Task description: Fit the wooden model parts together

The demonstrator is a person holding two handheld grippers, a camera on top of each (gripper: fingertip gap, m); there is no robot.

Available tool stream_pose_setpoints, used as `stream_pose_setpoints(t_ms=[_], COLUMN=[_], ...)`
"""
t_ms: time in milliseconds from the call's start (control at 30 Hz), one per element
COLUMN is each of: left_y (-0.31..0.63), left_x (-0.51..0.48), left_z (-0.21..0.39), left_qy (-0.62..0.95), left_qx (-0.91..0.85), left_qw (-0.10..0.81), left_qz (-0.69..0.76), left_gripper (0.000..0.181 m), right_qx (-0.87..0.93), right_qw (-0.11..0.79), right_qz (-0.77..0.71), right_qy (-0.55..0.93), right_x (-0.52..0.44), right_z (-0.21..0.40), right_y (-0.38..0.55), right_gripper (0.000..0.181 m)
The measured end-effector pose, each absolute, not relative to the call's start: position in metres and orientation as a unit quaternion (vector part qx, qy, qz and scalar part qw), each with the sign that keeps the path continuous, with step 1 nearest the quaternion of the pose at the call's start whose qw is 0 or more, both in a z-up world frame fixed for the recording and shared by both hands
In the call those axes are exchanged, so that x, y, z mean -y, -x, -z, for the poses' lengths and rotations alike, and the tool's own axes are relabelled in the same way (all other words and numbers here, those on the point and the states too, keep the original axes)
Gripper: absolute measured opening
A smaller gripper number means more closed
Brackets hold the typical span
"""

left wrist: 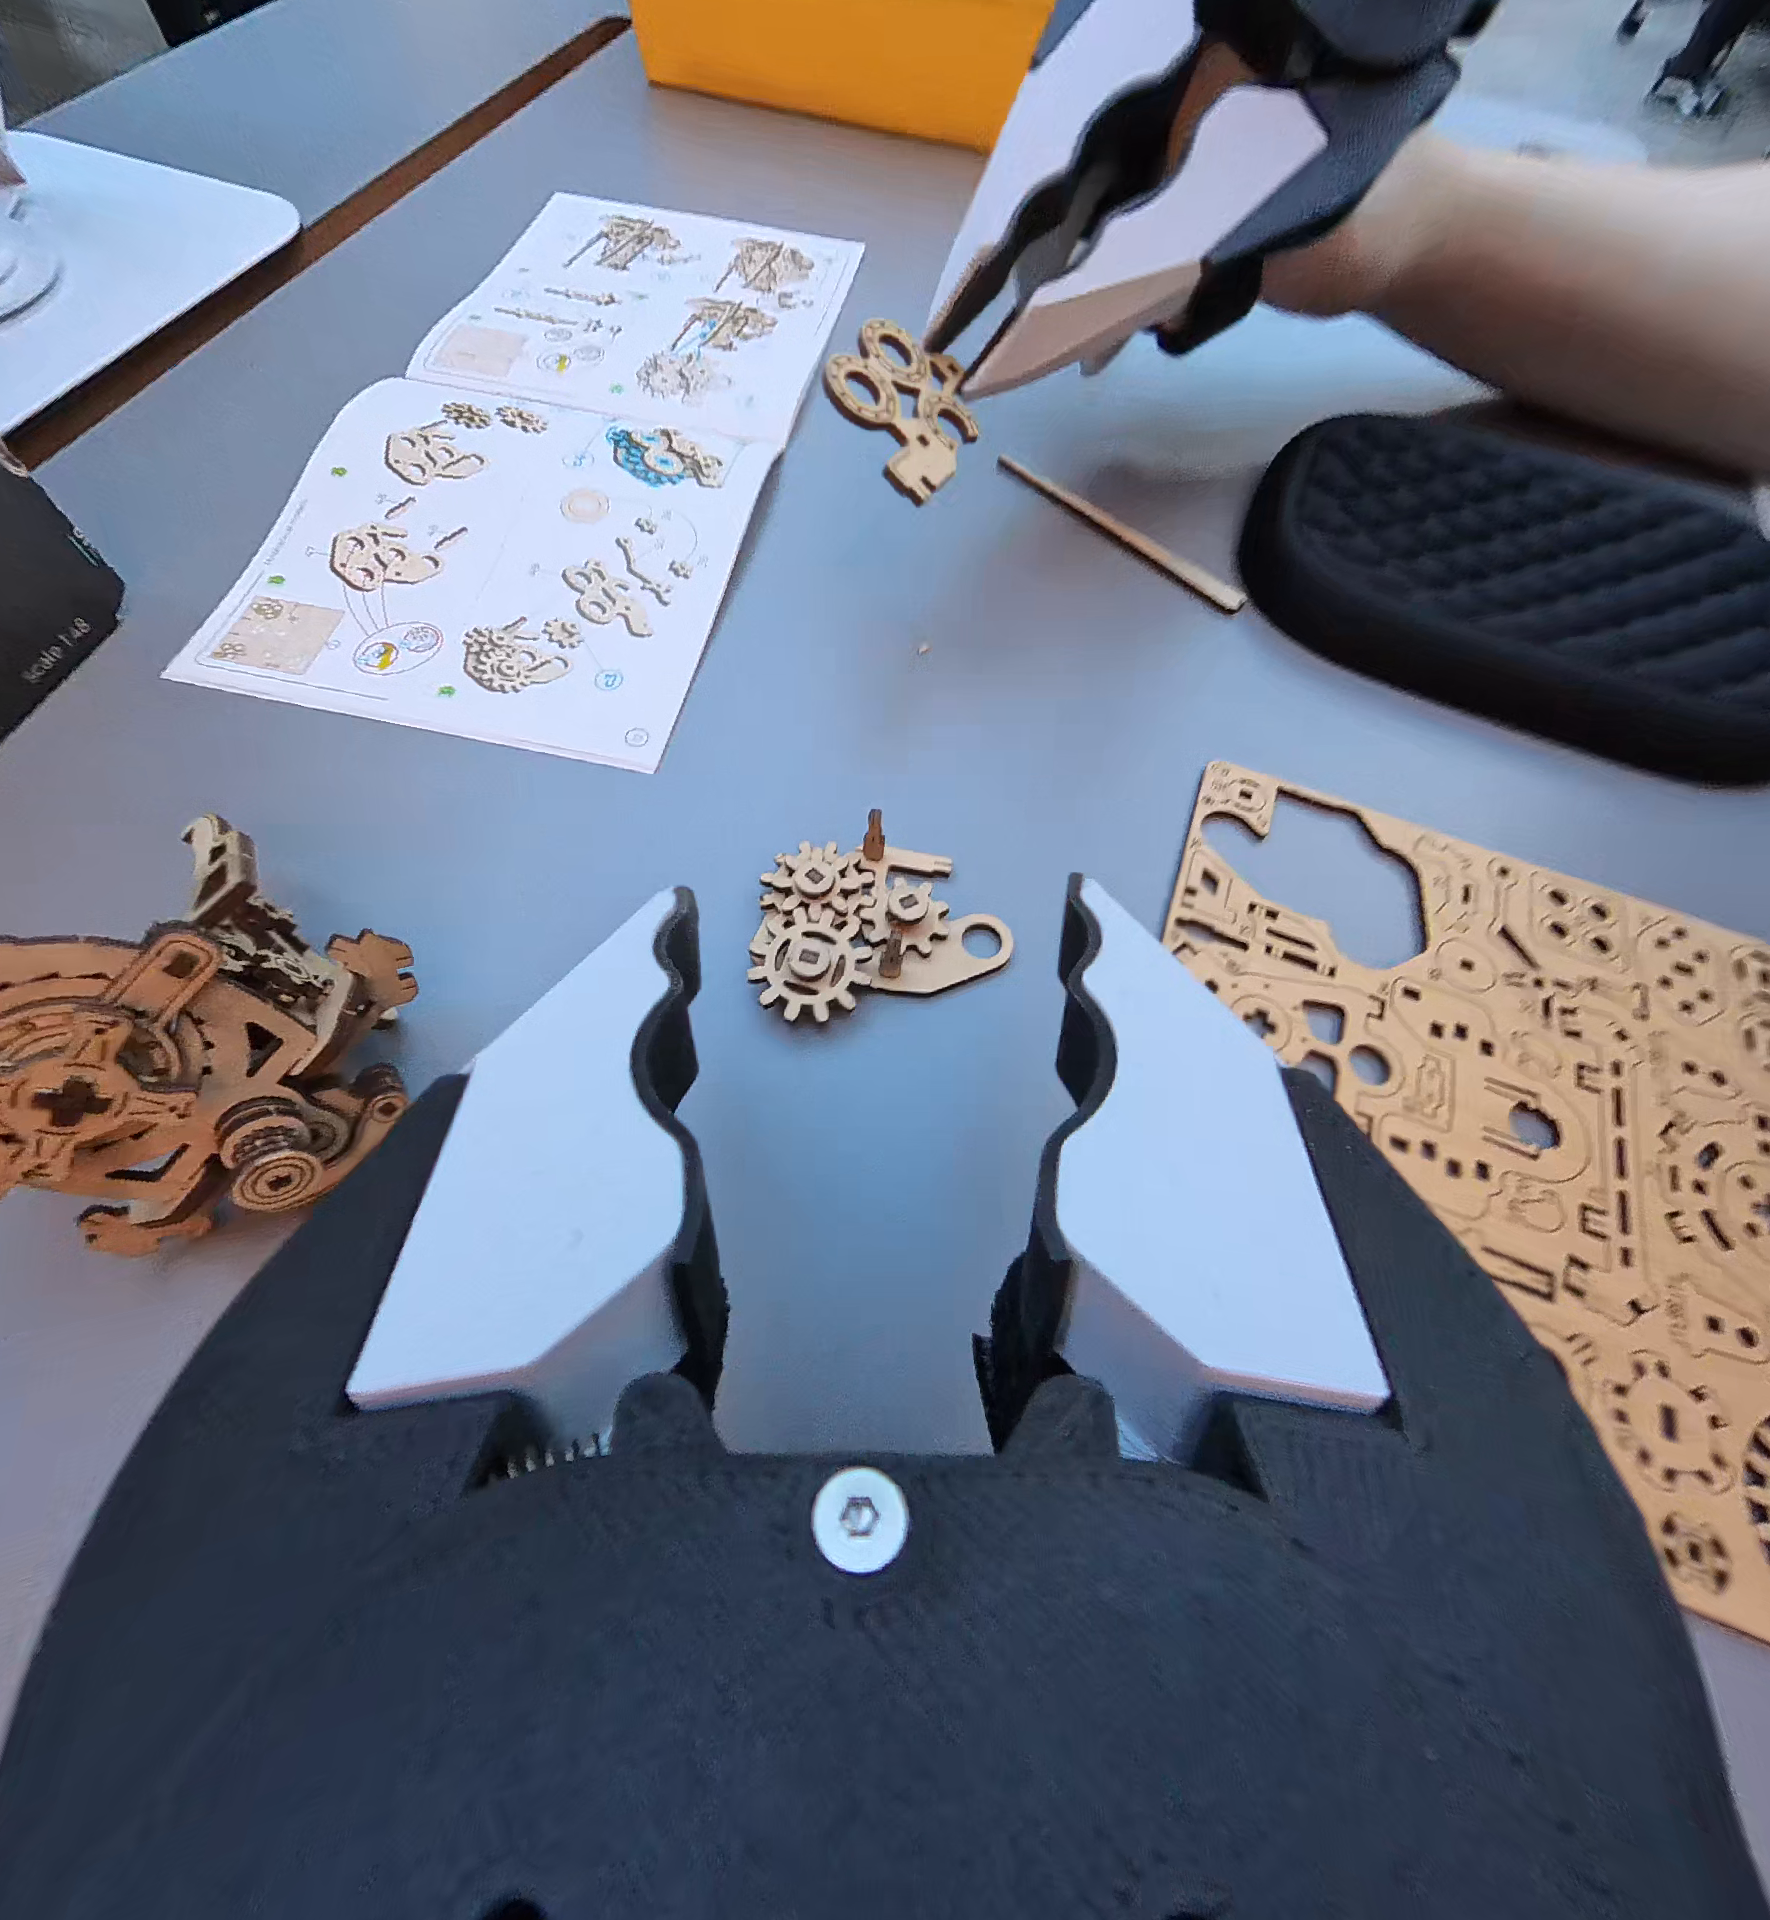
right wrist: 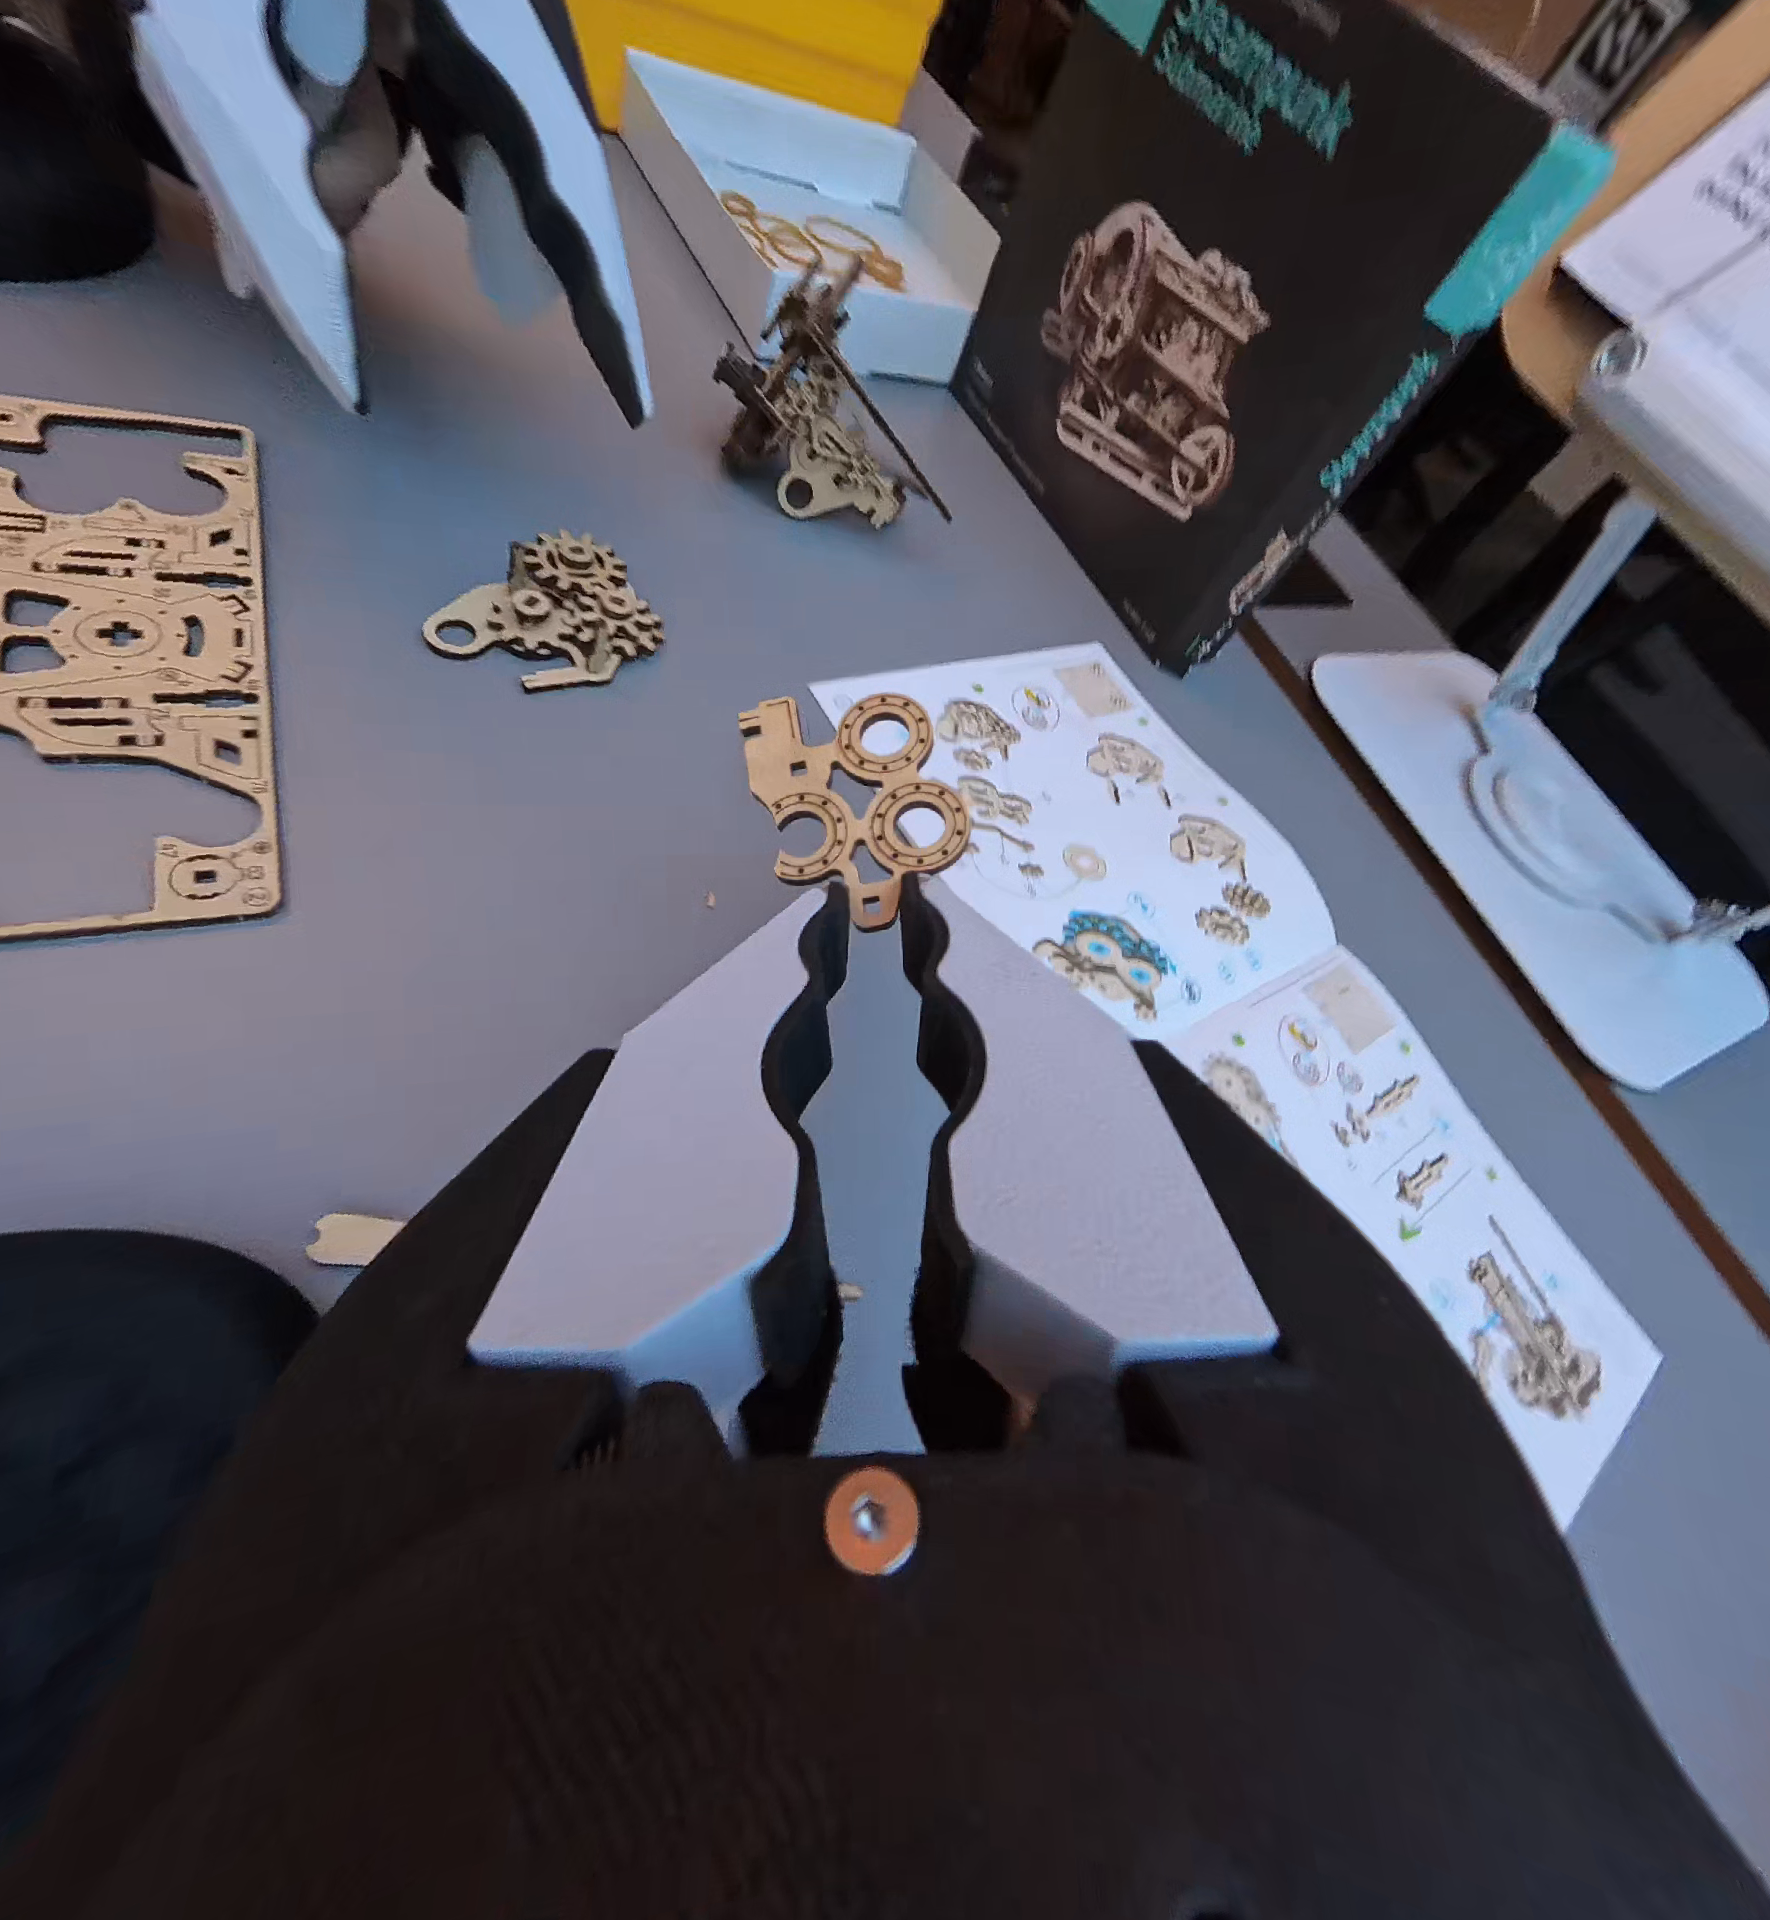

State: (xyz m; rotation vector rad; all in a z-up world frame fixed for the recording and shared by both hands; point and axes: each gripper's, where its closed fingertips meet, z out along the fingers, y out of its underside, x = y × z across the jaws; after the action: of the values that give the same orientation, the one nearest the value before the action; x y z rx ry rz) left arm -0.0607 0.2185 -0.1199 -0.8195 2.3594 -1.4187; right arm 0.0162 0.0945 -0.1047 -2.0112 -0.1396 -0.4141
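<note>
A small wooden gear assembly (left wrist: 865,940) lies flat on the grey table, just beyond my open, empty left gripper (left wrist: 879,902). It also shows in the right wrist view (right wrist: 554,615). My right gripper (right wrist: 873,896) is shut on the tab of a flat wooden plate with three rings (right wrist: 860,795) and holds it above the table. In the left wrist view that plate (left wrist: 896,400) hangs from the right gripper (left wrist: 948,364) at the far side. A larger built wooden model (left wrist: 122,1060) sits at the left.
A laser-cut wooden sheet (left wrist: 1546,1164) lies at the right. An open instruction booklet (left wrist: 538,478) lies beyond. A black padded case (left wrist: 1525,592), a thin wooden stick (left wrist: 1120,532), a yellow box (left wrist: 829,62), a dark product box (right wrist: 1234,312) and a white lamp base (right wrist: 1546,862) surround the work area. Spacing between my two grippers at the tips: around 15 cm.
</note>
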Motion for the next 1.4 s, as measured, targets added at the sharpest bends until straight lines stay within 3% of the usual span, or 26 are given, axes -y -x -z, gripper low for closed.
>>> stream_pose_setpoints(t_ms=[33,200,433,900,1400], left_y=[0.061,0.061,0.052,0.05,0.052], left_x=[-0.217,-0.215,-0.233,-0.236,-0.234], left_z=[0.117,0.11,0.106,0.113,0.117], left_qy=[0.291,0.323,0.338,0.331,0.321], left_qx=[-0.805,-0.775,-0.762,-0.775,-0.787], left_qw=[0.119,0.061,0.086,0.09,0.098], left_qz=[0.502,0.54,0.546,0.53,0.518], left_gripper=[0.068,0.056,0.054,0.052,0.052], right_qx=[0.08,0.158,0.271,0.28,0.288], right_qw=[0.526,0.532,0.426,0.475,0.449], right_qz=[0.177,0.189,0.29,0.243,0.258], right_qy=[0.828,0.81,0.813,0.798,0.805], right_x=[-0.098,-0.113,-0.132,-0.145,-0.144], right_z=[0.099,0.093,0.078,0.082,0.091], right_y=[-0.01,0.008,-0.047,-0.089,-0.091], right_gripper=[0.009,0.009,0.01,0.009,0.009])
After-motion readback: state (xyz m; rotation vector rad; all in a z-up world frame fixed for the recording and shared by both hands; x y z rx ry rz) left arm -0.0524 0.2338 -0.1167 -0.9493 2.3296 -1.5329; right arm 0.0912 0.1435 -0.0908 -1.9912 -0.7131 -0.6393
